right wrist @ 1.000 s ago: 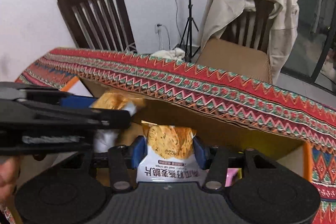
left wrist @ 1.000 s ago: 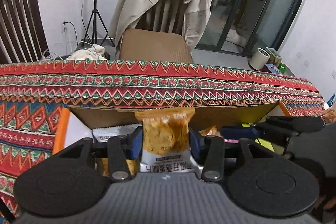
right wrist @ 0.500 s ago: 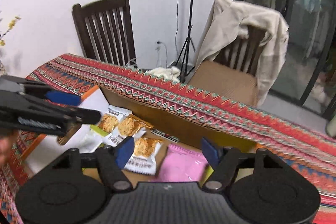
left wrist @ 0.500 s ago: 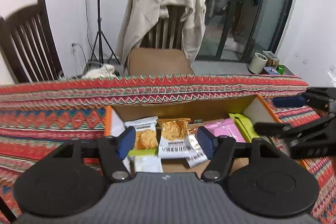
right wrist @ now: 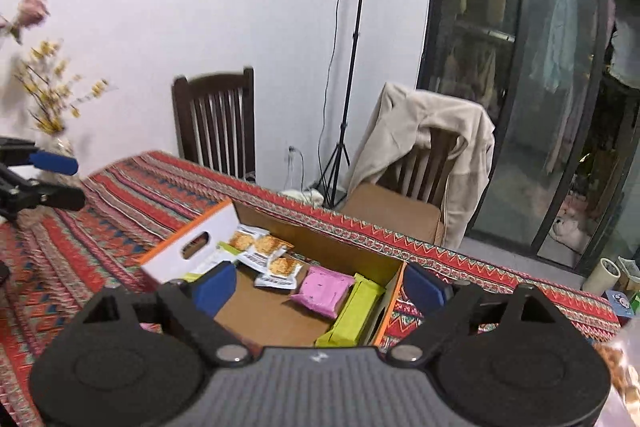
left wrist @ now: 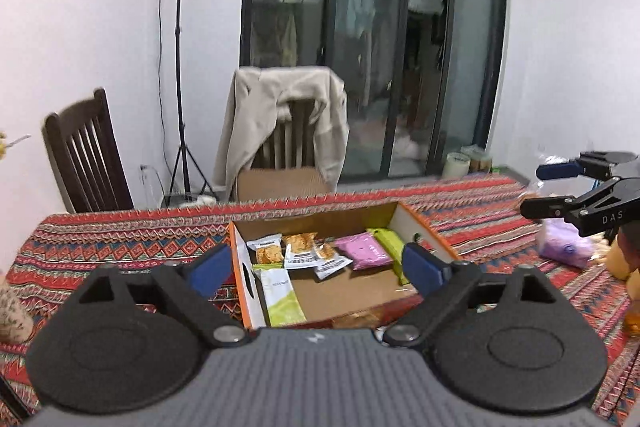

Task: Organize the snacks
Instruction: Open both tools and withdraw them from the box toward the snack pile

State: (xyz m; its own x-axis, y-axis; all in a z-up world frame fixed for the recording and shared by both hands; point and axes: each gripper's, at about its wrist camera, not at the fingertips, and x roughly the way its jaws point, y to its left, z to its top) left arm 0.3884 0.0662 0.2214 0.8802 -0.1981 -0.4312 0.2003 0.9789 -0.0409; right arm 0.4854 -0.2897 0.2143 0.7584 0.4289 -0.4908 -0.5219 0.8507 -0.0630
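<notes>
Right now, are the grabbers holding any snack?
No. The left hand-held gripper and the right hand-held gripper are both open and empty; the snack packets lie in the cardboard box.

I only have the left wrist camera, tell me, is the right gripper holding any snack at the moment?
Observer: No. In the right wrist view the right gripper is open, with nothing between its fingers.
Operator: The lime packet is partly hidden for me. How does it sit?
Observer: The lime green packet leans on its long edge against the orange-edged wall of the box, beside the pink packet.
Operator: Anything more off to that side?
Observer: A clear bag with brownish pieces shows at the lower right edge, outside the box; it is too blurred to name.
</notes>
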